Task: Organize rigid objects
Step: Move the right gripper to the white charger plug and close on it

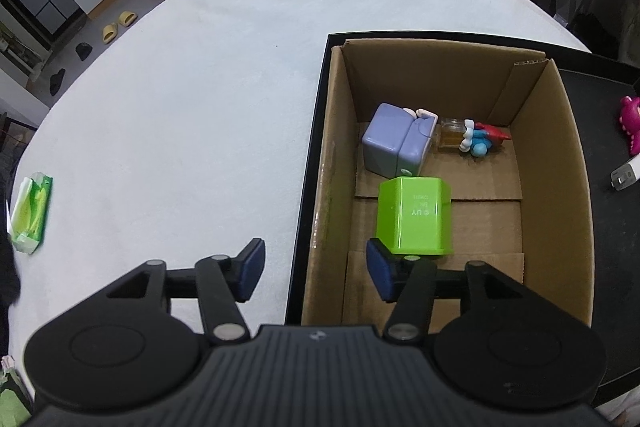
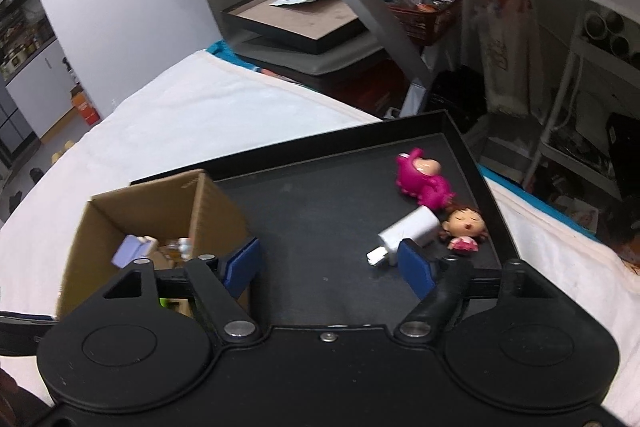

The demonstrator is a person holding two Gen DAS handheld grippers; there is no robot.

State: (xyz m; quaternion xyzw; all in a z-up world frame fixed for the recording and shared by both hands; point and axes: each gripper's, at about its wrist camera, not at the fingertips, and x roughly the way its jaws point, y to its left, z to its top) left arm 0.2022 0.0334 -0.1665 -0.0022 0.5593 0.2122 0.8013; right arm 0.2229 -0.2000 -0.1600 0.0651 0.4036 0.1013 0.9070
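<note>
Your left hand-held gripper hangs empty, jaws apart, over the cardboard box, where the green tin and purple cube lie. Your right hand-held gripper stands apart above the black tray, near the white charger. Closing off-centre could skid the charger into the doll figure and pink toy. One blue pad hides part of the charger; the box's small items are hard to identify.

Lime-green tin sits centre frame in the plain brown cardboard box, lavender cube above it. White cloth covers the tabletop. Over on the black tray: hot-pink toy, white charger, blue-padded fingers lower centre.
</note>
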